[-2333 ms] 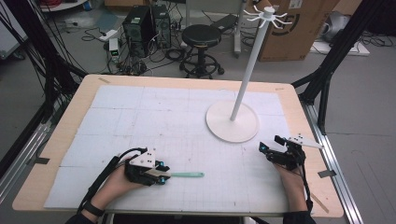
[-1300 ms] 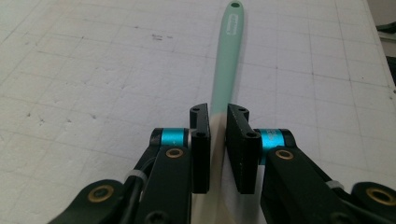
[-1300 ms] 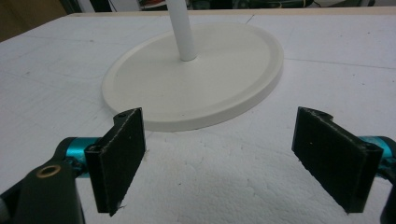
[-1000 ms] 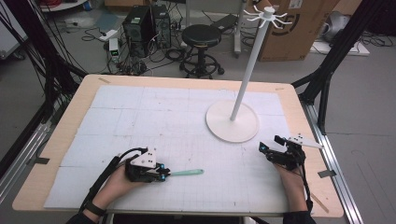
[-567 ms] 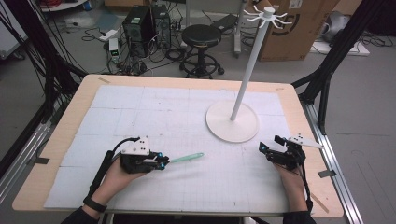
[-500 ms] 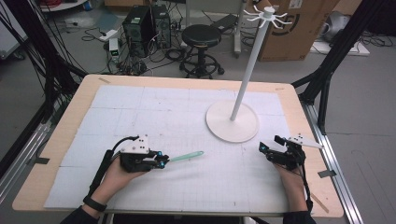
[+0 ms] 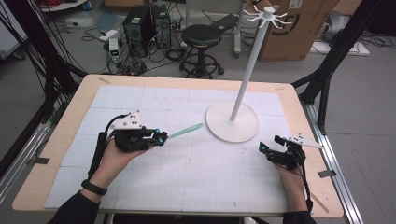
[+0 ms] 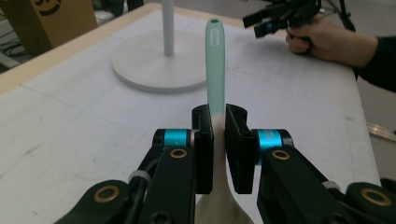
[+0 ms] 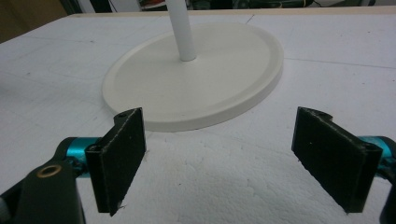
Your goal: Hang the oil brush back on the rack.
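Left tongs (image 7: 161,138) clamped tight on a mint-handled spoon (image 7: 186,131); pale bowl end sits back behind the pads, handle (image 8: 214,65) projects straight forward out of the jaws, lifted clear of the counter (image 7: 187,177); small hole visible at the handle tip. Spoon's long axis runs on from the left tongs toward the white hook stand (image 7: 232,121); handle tip near the stand's round base, not touching. Hooks (image 7: 267,14) sit at the pole's top, well above the tip; my read: the hole is meant for a hook, so the coming move is up and forward. Right tongs (image 7: 267,150) spread wide, holding nothing, resting low just beside the base rim (image 9: 261,74); the left hand carries the work, though the right is nearer the stand.
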Available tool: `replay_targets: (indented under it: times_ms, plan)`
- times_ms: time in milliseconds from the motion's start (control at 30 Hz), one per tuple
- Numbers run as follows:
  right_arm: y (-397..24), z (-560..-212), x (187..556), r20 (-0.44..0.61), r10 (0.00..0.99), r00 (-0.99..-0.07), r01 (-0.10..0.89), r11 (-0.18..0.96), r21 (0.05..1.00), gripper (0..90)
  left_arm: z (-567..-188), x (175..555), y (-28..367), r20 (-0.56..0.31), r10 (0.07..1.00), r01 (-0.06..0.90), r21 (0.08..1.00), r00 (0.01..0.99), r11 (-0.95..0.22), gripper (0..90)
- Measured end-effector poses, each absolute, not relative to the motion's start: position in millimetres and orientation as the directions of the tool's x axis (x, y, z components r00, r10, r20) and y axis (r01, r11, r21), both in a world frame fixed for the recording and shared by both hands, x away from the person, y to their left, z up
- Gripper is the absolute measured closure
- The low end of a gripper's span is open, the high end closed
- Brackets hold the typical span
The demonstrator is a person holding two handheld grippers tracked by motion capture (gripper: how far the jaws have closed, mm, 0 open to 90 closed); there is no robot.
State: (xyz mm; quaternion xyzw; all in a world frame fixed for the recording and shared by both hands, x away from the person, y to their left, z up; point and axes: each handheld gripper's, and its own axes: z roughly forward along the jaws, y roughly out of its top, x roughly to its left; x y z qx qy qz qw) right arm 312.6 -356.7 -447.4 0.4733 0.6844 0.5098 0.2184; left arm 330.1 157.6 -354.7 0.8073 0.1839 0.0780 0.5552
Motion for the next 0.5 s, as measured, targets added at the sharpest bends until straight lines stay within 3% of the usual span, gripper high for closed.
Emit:
replay_targets:
  times_ms: [500]
  plan:
    - [-357.0,-447.4,312.7,0.186,0.871,-0.455,0.428,0.03,0.903,16.9,-287.4,360.3,151.8,-0.068,0.414,0.19,0.947,0.908,-0.261,82.2]
